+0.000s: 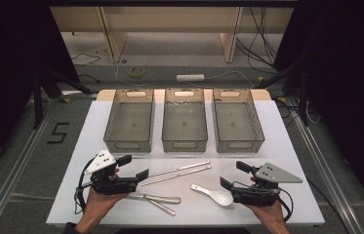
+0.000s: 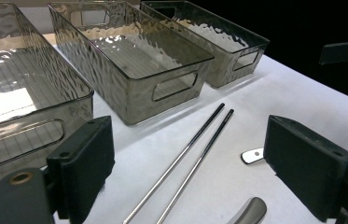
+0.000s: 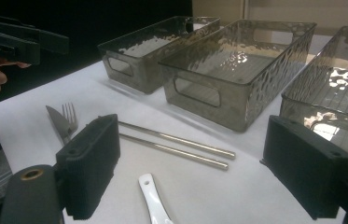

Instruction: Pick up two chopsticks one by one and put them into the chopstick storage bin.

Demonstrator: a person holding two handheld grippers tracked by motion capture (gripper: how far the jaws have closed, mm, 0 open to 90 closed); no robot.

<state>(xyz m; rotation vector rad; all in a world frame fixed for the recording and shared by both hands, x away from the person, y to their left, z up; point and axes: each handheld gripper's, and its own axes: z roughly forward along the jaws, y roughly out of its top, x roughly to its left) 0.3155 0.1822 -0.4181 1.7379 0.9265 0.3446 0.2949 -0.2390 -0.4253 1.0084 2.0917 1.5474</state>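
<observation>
We count two metal chopsticks [image 1: 178,172], lying side by side between our left claw [image 1: 135,167] and right claw [image 1: 234,174], with one white spoon [image 1: 213,193] just beside the right claw. One knife [image 1: 156,197] and one fork [image 3: 70,114] lie crossed under the left claw. Both claws are spread, holding nothing. Three clear bins [image 1: 185,121] stand beyond on the white table [image 1: 287,146].

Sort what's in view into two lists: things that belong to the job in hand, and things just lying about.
Belongs to the job:
- metal chopsticks
- white spoon
- knife and fork
- three clear bins
- left gripper and right gripper, both open and holding nothing

Lying about:
- tape roll on the floor
- white power strip
- loose cables
</observation>
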